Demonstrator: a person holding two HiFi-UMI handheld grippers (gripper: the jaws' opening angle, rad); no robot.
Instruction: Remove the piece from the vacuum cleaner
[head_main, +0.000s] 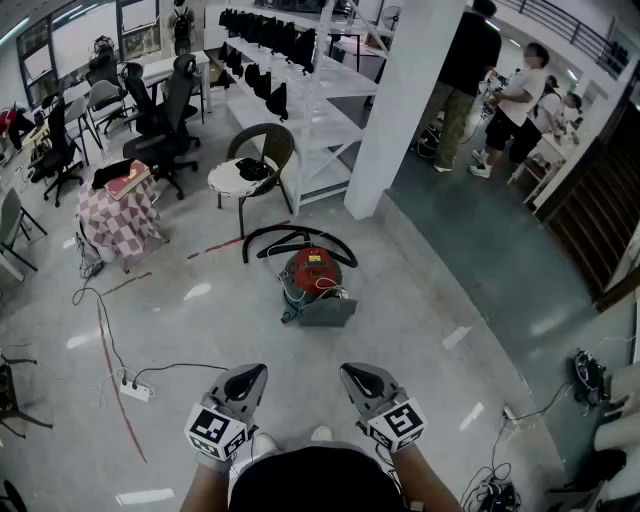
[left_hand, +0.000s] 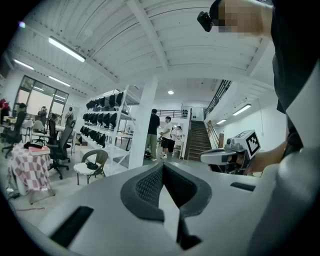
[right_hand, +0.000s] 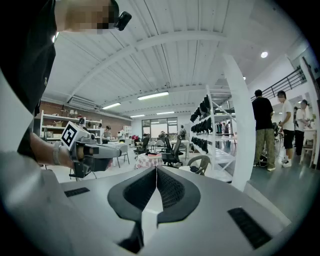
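Note:
A red canister vacuum cleaner (head_main: 312, 272) stands on the grey floor ahead of me, with a grey piece (head_main: 325, 312) at its front and a black hose (head_main: 290, 237) curling behind it. My left gripper (head_main: 252, 375) and right gripper (head_main: 353, 375) are held low near my body, well short of the vacuum. Both are shut with nothing between the jaws. In the left gripper view the jaws (left_hand: 163, 169) meet, and the right gripper (left_hand: 230, 155) shows to the side. In the right gripper view the jaws (right_hand: 156, 172) also meet; the vacuum is hidden in both gripper views.
A wicker chair (head_main: 255, 162) stands behind the vacuum, beside a white pillar (head_main: 405, 100) and white shelving (head_main: 300, 90). A checked-cloth stool (head_main: 118, 210) sits left. A power strip (head_main: 134, 388) and cables lie on the floor left. People (head_main: 505, 95) stand far right.

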